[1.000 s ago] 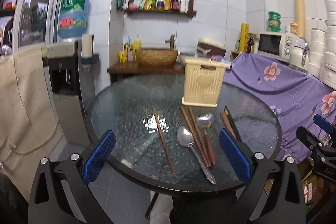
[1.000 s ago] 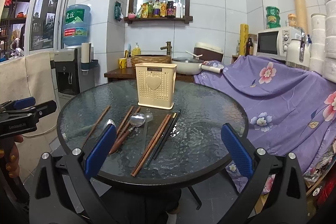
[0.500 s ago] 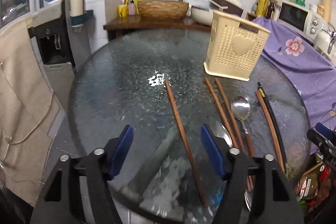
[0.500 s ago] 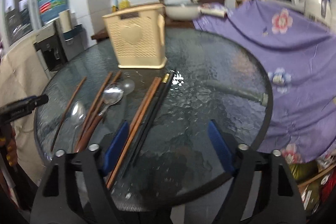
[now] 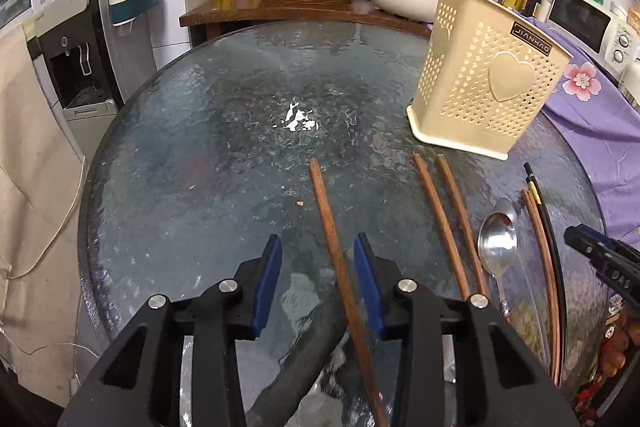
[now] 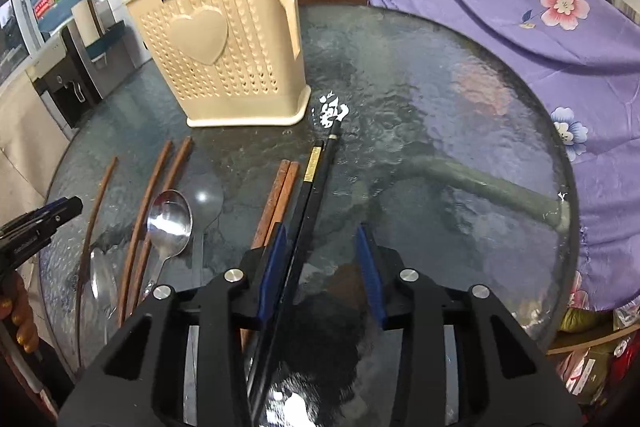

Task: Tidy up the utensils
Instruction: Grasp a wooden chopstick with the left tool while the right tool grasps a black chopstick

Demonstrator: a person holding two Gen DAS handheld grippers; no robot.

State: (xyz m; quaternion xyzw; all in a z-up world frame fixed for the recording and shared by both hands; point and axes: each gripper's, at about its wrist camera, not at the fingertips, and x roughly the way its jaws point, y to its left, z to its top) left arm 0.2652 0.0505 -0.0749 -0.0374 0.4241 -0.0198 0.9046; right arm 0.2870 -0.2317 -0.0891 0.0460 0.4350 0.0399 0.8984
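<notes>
Left gripper [image 5: 317, 267], jaws just narrowing but not yet touching, straddles a lone brown chopstick [image 5: 326, 223] lying on the glass table [image 5: 192, 155]. Right gripper [image 6: 322, 259] likewise brackets black chopsticks [image 6: 310, 195], unpinched. The cream utensil holder [image 6: 224, 51] stands at eleven o'clock from it, likely their destination.

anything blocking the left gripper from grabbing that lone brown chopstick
Nothing visible does. The lone brown chopstick already runs between the fingers of the left gripper, close to the right-hand one, on bare glass table. The jaws have been closing but don't pinch it yet.
</notes>
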